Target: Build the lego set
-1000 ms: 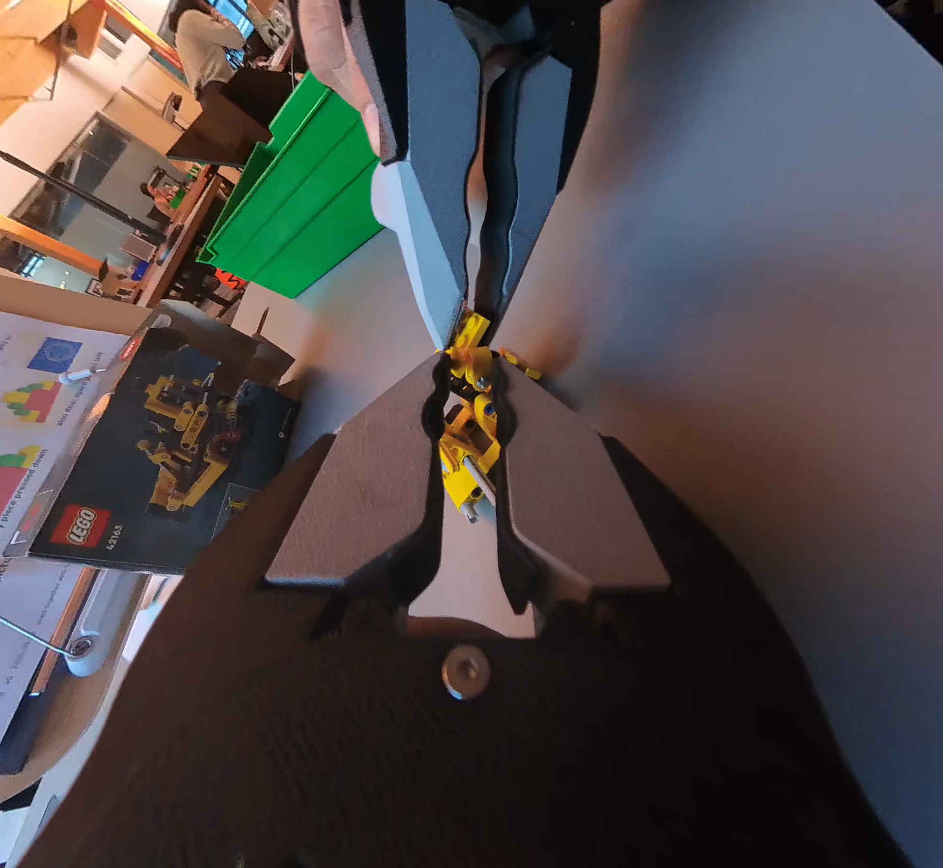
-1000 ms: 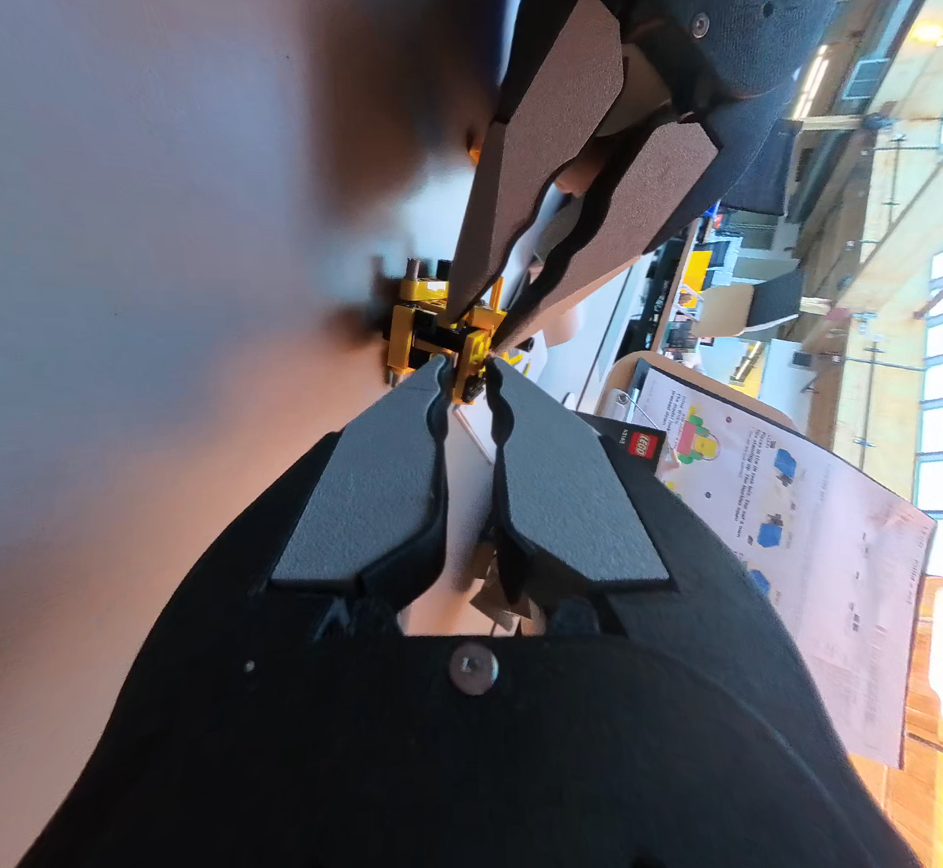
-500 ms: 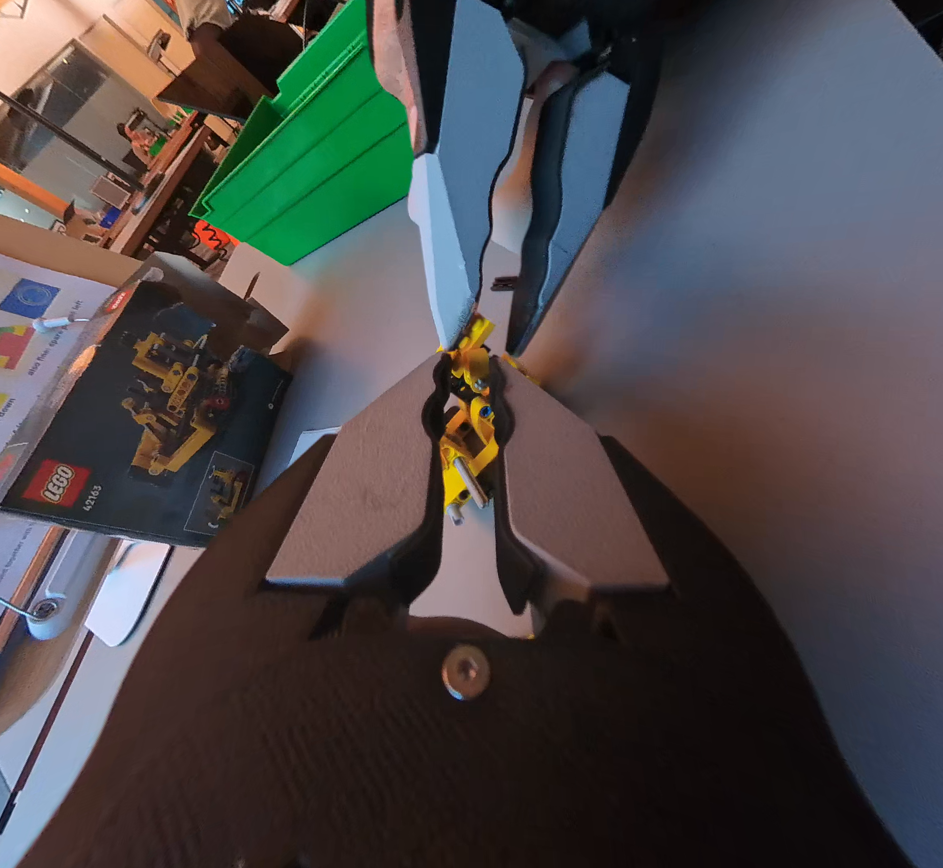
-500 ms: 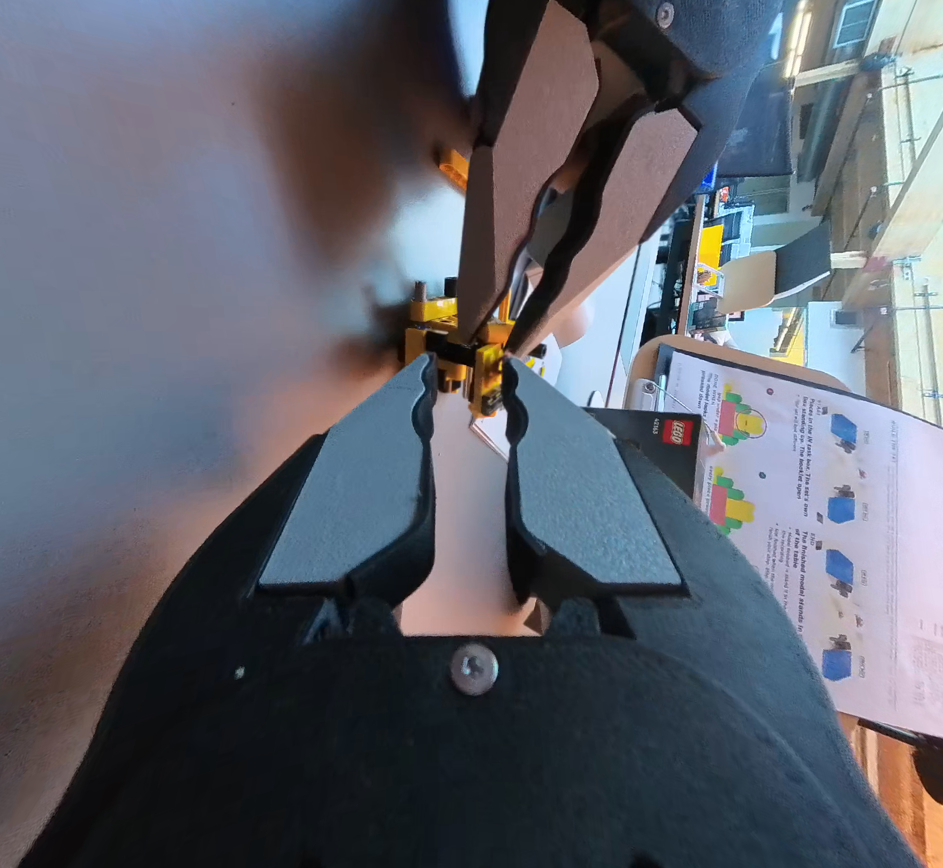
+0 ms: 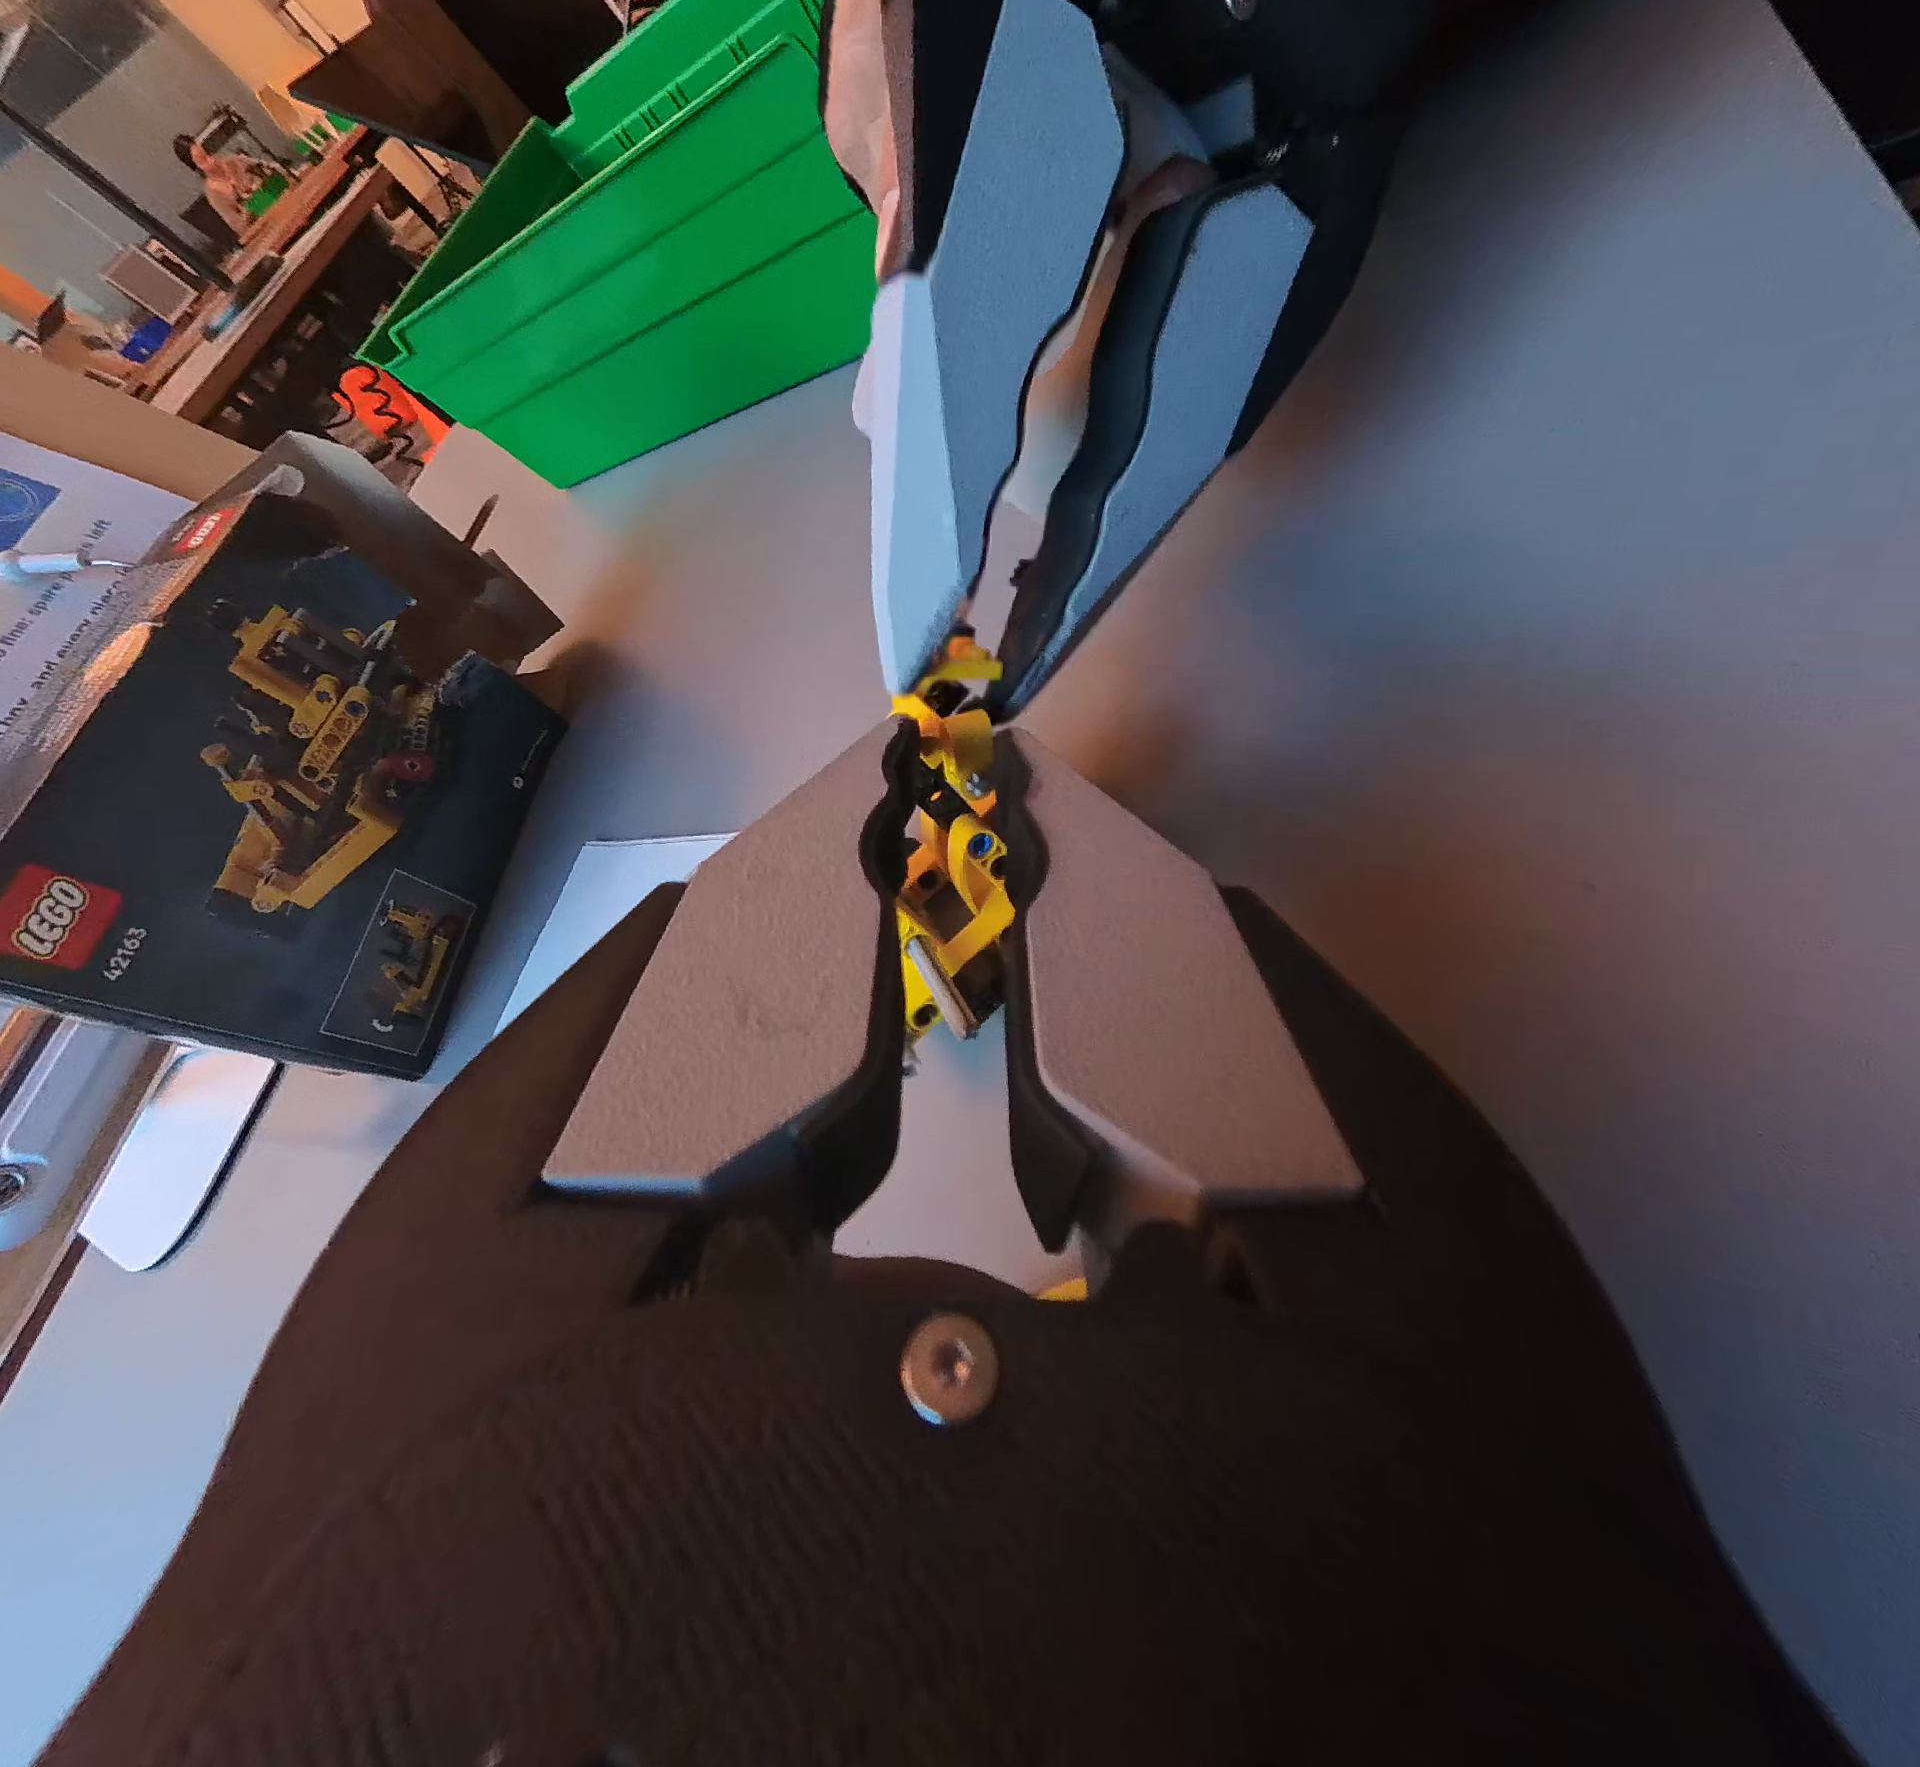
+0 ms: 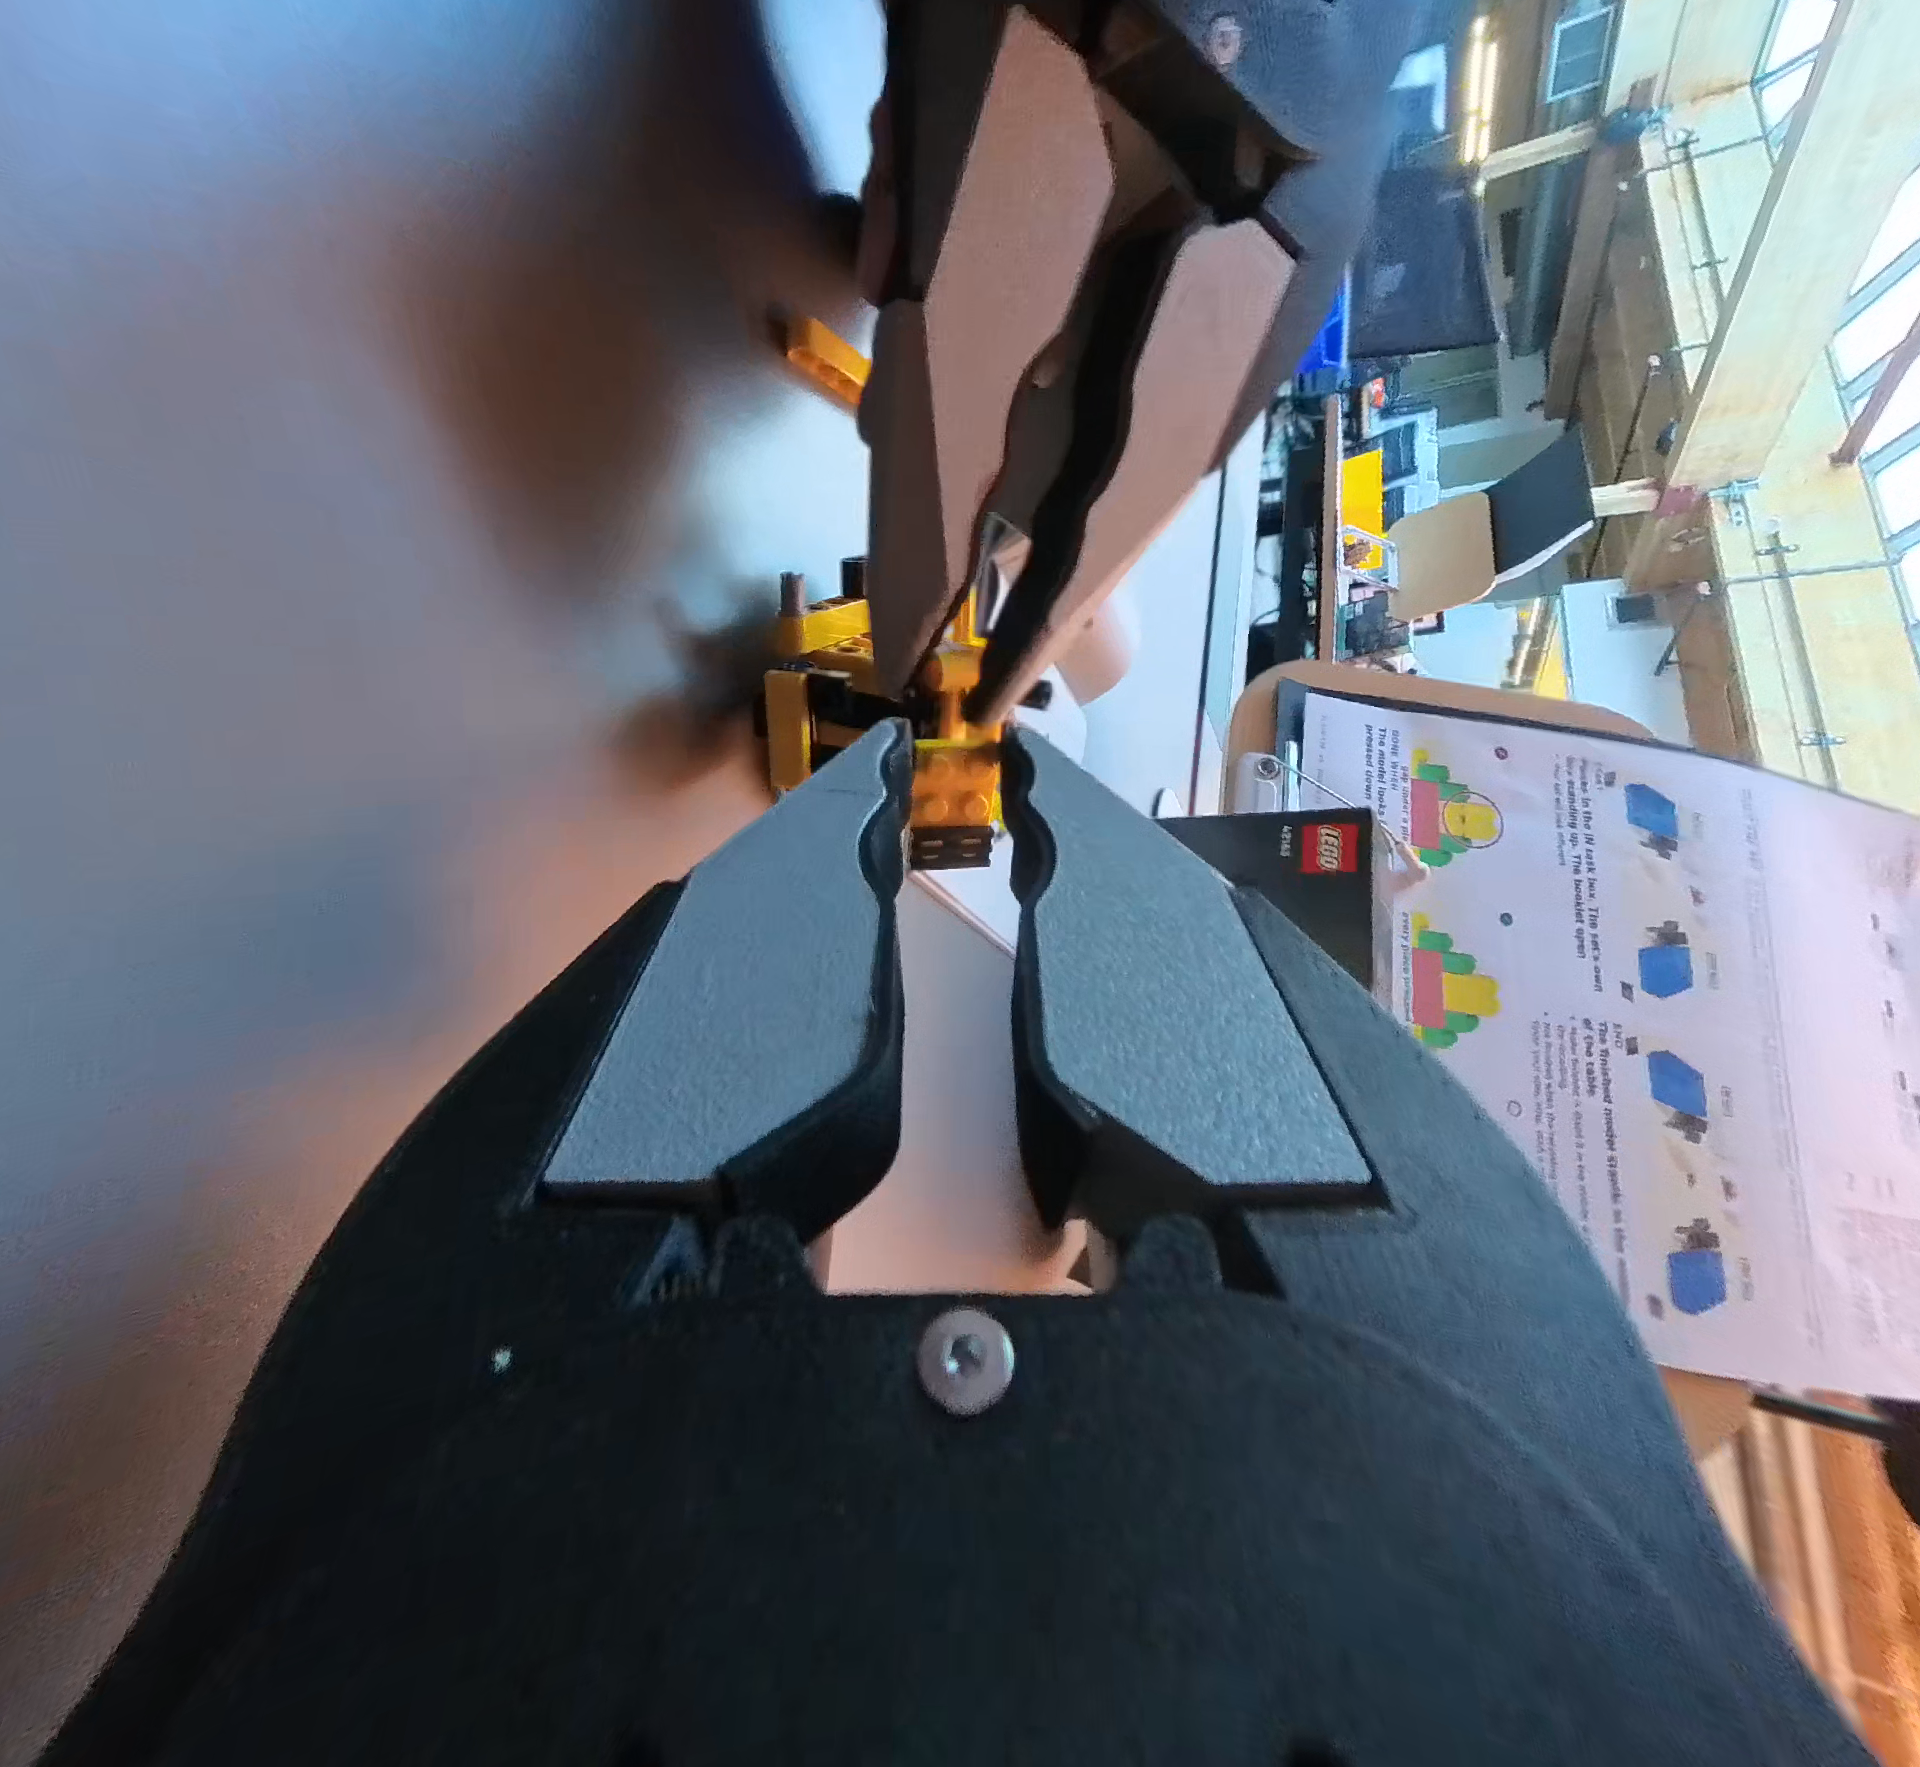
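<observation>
Left gripper (image 5: 951, 751) & right gripper (image 6: 956, 756) meet tip-to-tip on the small yellow-black lego assembly (image 5: 951, 876); no gap betw. them. To left gripper's left: dark printed cardboard lego box (image 5: 239, 782), stacked green plastic bins (image 5: 644, 263) behind. To its right, grey tabletop (image 5: 1558, 678) open.

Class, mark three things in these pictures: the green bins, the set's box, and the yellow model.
green bins (image 5: 644, 263), left wrist view, on the front wall.
set's box (image 5: 260, 782), left wrist view, on its printed face.
yellow model (image 6: 951, 772), right wrist view, on its studded plate.
</observation>
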`<state>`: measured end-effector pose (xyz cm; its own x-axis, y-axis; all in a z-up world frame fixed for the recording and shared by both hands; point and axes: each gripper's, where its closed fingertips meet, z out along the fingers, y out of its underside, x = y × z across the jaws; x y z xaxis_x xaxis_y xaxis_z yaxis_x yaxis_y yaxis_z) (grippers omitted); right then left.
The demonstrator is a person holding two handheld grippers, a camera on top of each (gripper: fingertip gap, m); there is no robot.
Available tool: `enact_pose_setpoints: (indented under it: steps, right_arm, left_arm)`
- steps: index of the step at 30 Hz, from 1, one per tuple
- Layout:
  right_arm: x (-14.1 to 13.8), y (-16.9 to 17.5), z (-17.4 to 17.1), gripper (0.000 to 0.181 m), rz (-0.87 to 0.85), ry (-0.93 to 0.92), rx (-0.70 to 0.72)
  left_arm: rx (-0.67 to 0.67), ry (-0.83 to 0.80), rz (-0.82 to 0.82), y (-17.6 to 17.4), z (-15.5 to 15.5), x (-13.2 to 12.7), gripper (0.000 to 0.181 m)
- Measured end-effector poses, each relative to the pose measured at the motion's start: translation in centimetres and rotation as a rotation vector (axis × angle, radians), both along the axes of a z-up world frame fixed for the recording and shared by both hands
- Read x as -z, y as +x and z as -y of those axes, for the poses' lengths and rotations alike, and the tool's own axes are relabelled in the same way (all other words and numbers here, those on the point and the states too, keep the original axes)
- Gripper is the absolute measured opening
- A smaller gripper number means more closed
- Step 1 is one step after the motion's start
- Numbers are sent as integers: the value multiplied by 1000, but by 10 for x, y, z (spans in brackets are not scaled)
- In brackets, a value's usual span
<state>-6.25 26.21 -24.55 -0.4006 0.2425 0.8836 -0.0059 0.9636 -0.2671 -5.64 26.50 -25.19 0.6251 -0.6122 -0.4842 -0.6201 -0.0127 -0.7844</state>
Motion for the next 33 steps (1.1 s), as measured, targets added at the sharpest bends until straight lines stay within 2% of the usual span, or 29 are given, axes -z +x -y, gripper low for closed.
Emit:
enact_pose_setpoints:
  steps: [2,6,10,13,21,23,33]
  right_arm:
    - [-9,7,-7,13,10,-66,7]
    - [-17,30,-28,13,137,-277,31]
    - [-6,51,-44,13,282,-382,53]
    - [4,62,-41,13,375,-429,32]
    - [34,57,-2,15,495,-394,-29]
    - [43,55,-1,23,516,-377,-12]
    - [41,62,-11,24,563,-465,20]
  left_arm:
    - [-5,4,2,-1,0,-1,11]
    - [-5,8,-7,-1,0,0,11]
    - [-5,14,-23,0,0,1,11]
    - [-7,13,-24,0,0,1,11]
    - [-14,12,-28,-1,-1,2,11]
    - [-12,14,-32,-1,-1,2,11]
    - [-11,19,-45,0,0,3,11]
